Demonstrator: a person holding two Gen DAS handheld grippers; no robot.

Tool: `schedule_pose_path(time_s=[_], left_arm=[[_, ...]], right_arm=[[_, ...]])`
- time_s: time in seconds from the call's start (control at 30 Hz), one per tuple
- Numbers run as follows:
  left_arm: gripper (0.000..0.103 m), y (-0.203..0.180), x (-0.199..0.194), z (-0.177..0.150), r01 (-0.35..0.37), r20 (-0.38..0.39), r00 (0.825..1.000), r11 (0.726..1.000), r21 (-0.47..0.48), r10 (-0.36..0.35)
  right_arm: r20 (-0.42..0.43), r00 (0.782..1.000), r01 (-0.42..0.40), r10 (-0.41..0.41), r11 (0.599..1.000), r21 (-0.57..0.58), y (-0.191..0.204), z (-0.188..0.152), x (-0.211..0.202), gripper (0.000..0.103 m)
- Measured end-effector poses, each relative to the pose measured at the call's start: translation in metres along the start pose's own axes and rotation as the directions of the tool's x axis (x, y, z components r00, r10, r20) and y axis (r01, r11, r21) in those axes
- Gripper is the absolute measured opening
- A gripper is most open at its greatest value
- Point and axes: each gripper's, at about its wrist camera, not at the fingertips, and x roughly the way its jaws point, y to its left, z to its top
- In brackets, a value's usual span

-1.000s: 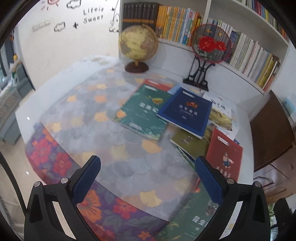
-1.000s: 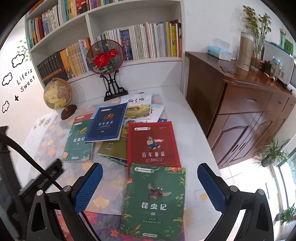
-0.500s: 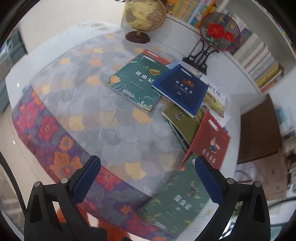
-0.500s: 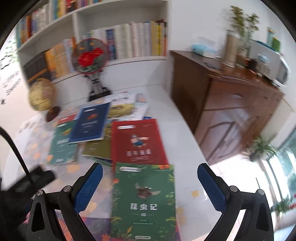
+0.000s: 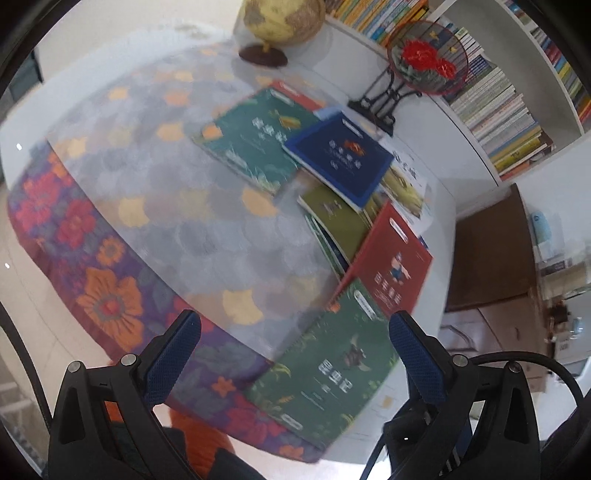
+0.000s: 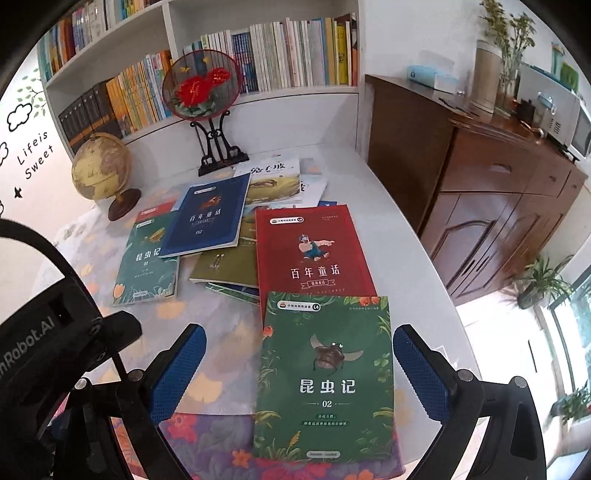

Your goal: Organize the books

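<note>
Right gripper [image 6: 299,373] hangs over the green book [image 6: 325,373], jaws wide apart, nothing held. Left gripper [image 5: 295,356] likewise spread and empty. The book lies flat at the near edge of the table [image 6: 399,236], overlapping the red book [image 6: 310,254] — others scattered behind. Judgement: thin paperback, light, bendy, glossy cover likely slick. Best taken at the overhanging near edge or spine — not mid-cover.

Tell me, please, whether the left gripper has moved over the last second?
Yes: the left gripper swung right and tilted down; the globe slid to the view's top edge.
</note>
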Motion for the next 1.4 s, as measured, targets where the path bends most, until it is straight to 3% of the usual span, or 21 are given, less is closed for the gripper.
schedule_pose_path(time_s=[0.2, 0.4, 0.47, 0.57, 0.6, 0.7, 0.73, 0.8, 0.9, 0.97, 1.03, 1.13, 1.4], left_arm=[[0.102, 0.015, 0.019, 0.006, -0.136, -0.005, 0.991, 0.988, 0.074, 0.137], [0.102, 0.024, 0.020, 0.017, -0.250, 0.086, 0.967, 0.959, 0.135, 0.240], [0.102, 0.022, 0.017, 0.021, -0.300, 0.133, 0.951, 0.939, 0.165, 0.280], [0.102, 0.018, 0.013, 0.027, -0.419, 0.224, 0.902, 0.874, 0.245, 0.369], [0.102, 0.015, 0.012, 0.029, -0.483, 0.270, 0.869, 0.829, 0.282, 0.414], [0.102, 0.009, 0.005, 0.037, -0.594, 0.389, 0.794, 0.729, 0.339, 0.467], [0.102, 0.008, 0.003, 0.040, -0.593, 0.406, 0.795, 0.720, 0.360, 0.451], [0.102, 0.005, 0.004, 0.053, -0.564, 0.401, 0.817, 0.717, 0.410, 0.413], [0.102, 0.002, 0.018, 0.073, -0.470, 0.336, 0.879, 0.741, 0.480, 0.340], [0.102, 0.001, 0.029, 0.086, -0.414, 0.294, 0.908, 0.755, 0.508, 0.300], [0.102, -0.003, 0.036, 0.092, -0.390, 0.288, 0.918, 0.758, 0.524, 0.273], [0.102, -0.014, 0.051, 0.108, -0.376, 0.285, 0.925, 0.730, 0.571, 0.254], [0.102, -0.027, 0.092, 0.160, -0.253, 0.168, 0.968, 0.712, 0.655, 0.189]], right_arm=[[0.073, 0.997, 0.038, -0.035, 0.998, -0.045, -0.010, 0.006, 0.000, 0.101], [0.052, 0.998, 0.033, -0.030, 0.997, -0.068, -0.016, 0.009, 0.010, 0.101], [0.046, 0.998, 0.050, -0.046, 0.995, -0.089, -0.015, 0.010, 0.014, 0.101], [0.043, 0.999, 0.021, -0.017, 0.994, -0.108, -0.014, 0.013, 0.014, 0.101], [0.042, 0.999, -0.009, 0.014, 0.994, -0.110, -0.014, 0.014, 0.012, 0.101], [0.077, 0.988, -0.125, 0.135, 0.985, -0.120, -0.015, 0.020, 0.000, 0.101], [0.089, 0.982, -0.154, 0.166, 0.980, -0.126, -0.015, 0.022, -0.003, 0.101], [0.100, 0.978, -0.169, 0.184, 0.976, -0.140, -0.011, 0.027, -0.006, 0.101], [0.087, 0.977, -0.181, 0.197, 0.970, -0.165, 0.001, 0.034, 0.000, 0.101], [0.074, 0.979, -0.175, 0.189, 0.971, -0.166, 0.007, 0.038, 0.007, 0.101], [0.066, 0.985, -0.147, 0.159, 0.976, -0.162, 0.014, 0.042, 0.016, 0.101], [0.062, 0.990, -0.114, 0.125, 0.981, -0.157, 0.023, 0.052, 0.025, 0.101], [0.042, 0.993, -0.109, 0.114, 0.986, -0.124, 0.064, 0.087, 0.068, 0.101]])
